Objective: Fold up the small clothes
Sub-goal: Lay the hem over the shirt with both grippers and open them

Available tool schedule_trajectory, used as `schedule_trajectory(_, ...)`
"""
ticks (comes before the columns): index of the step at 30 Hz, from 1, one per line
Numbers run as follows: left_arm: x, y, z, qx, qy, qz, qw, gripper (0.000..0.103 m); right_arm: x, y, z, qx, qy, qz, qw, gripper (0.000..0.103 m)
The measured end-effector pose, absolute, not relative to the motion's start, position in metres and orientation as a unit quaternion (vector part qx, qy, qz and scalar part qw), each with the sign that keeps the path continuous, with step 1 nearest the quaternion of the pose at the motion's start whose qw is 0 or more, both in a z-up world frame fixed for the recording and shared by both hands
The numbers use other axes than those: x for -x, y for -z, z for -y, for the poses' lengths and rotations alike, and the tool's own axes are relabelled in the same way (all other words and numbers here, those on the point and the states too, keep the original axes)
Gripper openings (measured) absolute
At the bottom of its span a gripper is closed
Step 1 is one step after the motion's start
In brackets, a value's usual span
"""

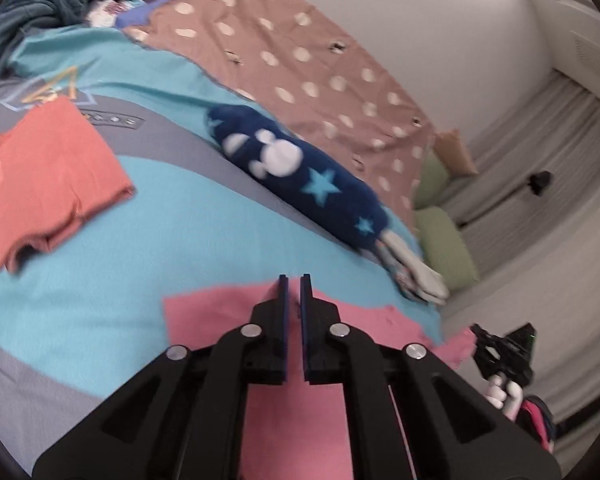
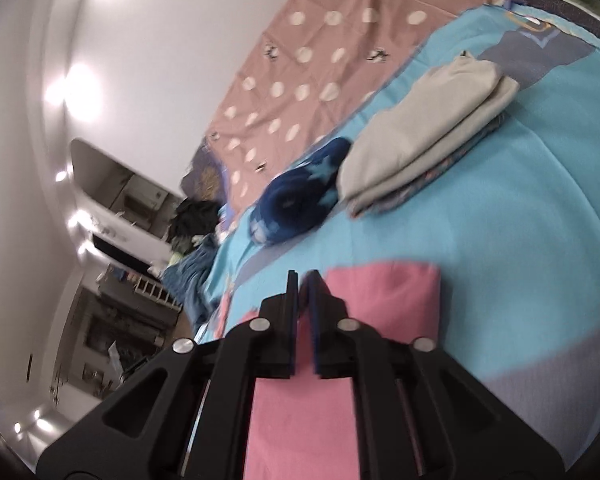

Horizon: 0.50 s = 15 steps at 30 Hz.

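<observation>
Pink garment (image 1: 204, 312) flat on turquoise bedspread (image 1: 140, 220), beneath both tools. Left gripper (image 1: 294, 280) and right gripper (image 2: 303, 276): narrow gap between pads, nothing visibly clamped. Step likely mid-fold. Next: pinch edge, carry across.

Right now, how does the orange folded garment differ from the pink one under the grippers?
The orange garment is a folded bundle lying apart from both grippers; the pink garment lies spread flat beneath the left gripper and right gripper. Both rest on the turquoise blanket.
</observation>
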<state>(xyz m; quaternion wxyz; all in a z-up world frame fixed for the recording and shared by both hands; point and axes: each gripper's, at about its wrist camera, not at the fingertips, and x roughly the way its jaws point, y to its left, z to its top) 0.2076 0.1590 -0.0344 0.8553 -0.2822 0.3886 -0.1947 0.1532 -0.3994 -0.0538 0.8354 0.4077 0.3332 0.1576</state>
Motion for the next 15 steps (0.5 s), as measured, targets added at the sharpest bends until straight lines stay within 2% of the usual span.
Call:
schedule_trajectory(1,-0.216,0.041,-0.159,0.288,0.191,-0.395,0.851,0.005,-0.162,0.059,0.402,-0.409,-0.145,-0.34,0.834,0.017)
schedule_trajectory(2,-0.22,0.046,-0.161,0.295,0.189,-0.4,0.847,0.012,-0.169,0.065,0.405,-0.408,-0.127,-0.349,0.834,0.023)
schedule_trajectory(3,-0.222,0.05,-0.161,0.299,0.187,-0.404,0.844,0.025,-0.173,0.071,0.408,-0.405,-0.106,-0.357,0.835,0.023)
schedule_trajectory(6,-0.215,0.057,-0.162,0.276,0.182,-0.403,0.853,0.041,-0.168,0.083,0.411,-0.388,-0.102,-0.364,0.84,0.028)
schedule_trajectory(8,-0.212,0.063,-0.163,0.265,0.186,-0.412,0.852,0.042,-0.161,0.087,0.41,-0.362,-0.101,-0.373,0.848,0.033)
schedule_trajectory(12,-0.219,0.076,-0.155,0.245,0.187,-0.438,0.844,0.044,-0.161,0.09,0.402,-0.31,-0.103,-0.388,0.862,0.037)
schedule_trajectory(15,-0.228,0.082,-0.141,0.213,0.181,-0.451,0.848,0.047,-0.173,0.087,0.39,-0.283,-0.117,-0.394,0.867,0.045)
